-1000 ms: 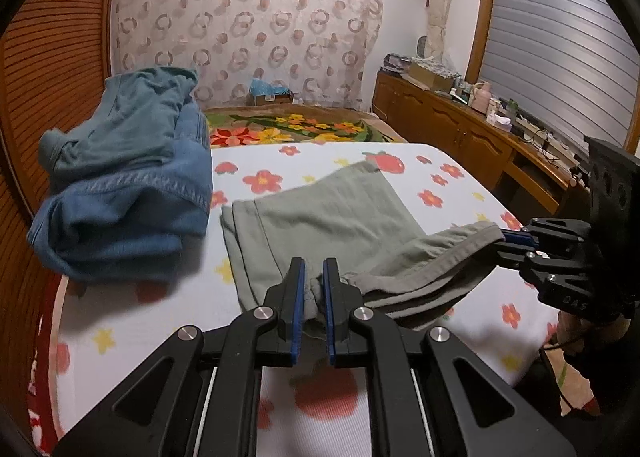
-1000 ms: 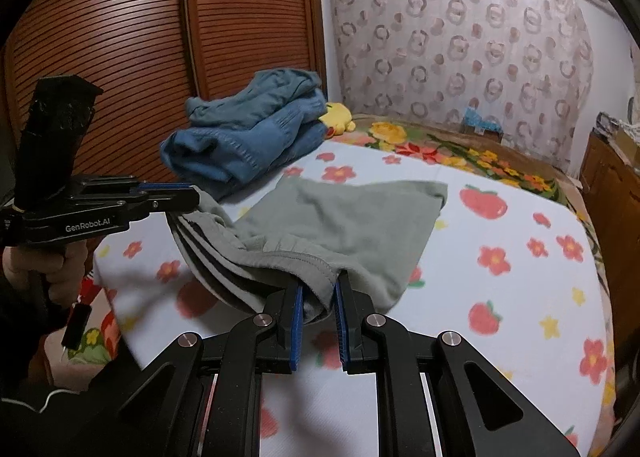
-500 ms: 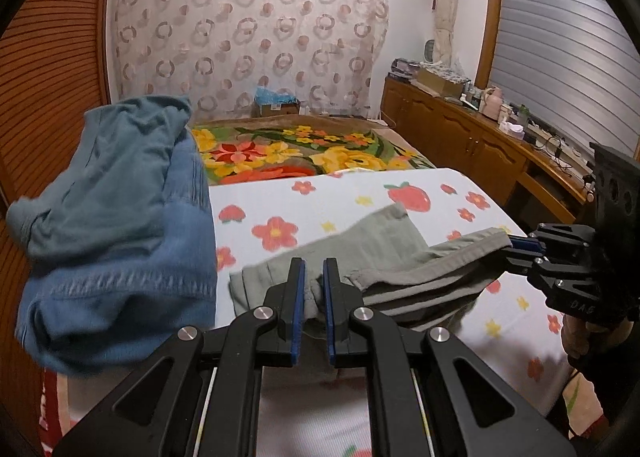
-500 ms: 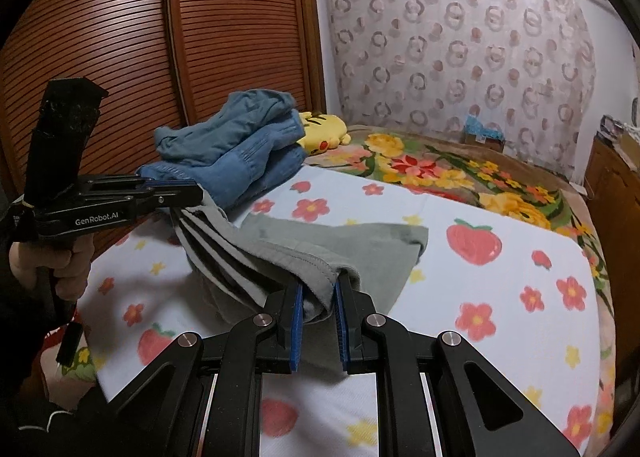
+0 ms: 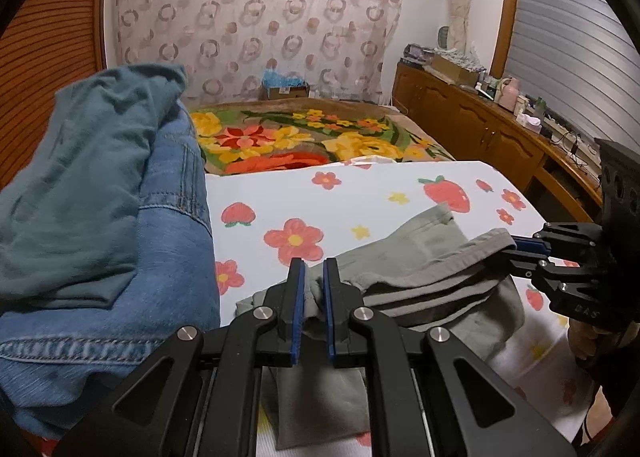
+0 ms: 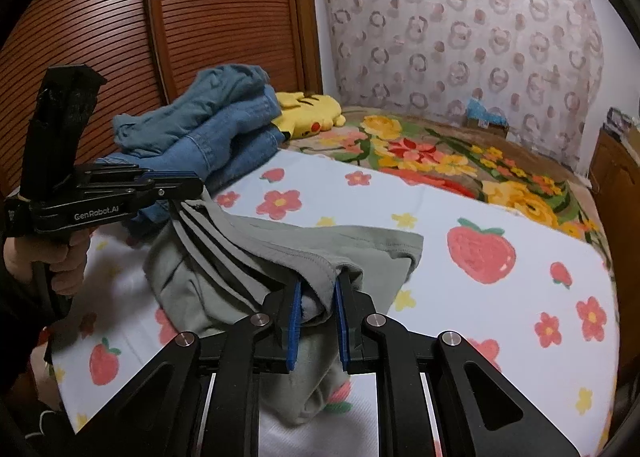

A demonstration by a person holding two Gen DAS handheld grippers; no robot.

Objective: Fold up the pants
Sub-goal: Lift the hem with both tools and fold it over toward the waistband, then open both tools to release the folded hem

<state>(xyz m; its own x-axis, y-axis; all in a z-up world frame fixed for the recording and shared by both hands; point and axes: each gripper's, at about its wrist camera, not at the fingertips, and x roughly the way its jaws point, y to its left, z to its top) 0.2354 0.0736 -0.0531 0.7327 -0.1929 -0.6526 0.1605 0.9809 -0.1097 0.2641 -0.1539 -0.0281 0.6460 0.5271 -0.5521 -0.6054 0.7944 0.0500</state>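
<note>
The left gripper (image 5: 313, 285) pointed downward at a slant, its blue-padded jaws nearly closed and pinching a bunched fold of the grey-green pants (image 5: 424, 253). Seen from the right wrist camera, it reached in from nine o'clock, level, with the person's left hand (image 6: 48, 257) wrapped around its handle below. The right gripper (image 6: 318, 297) was likewise tilted down, jaws clamped on the hem of the same garment. From the left wrist camera it entered from three o'clock, the right hand (image 5: 586, 337) partly visible beneath it.
</note>
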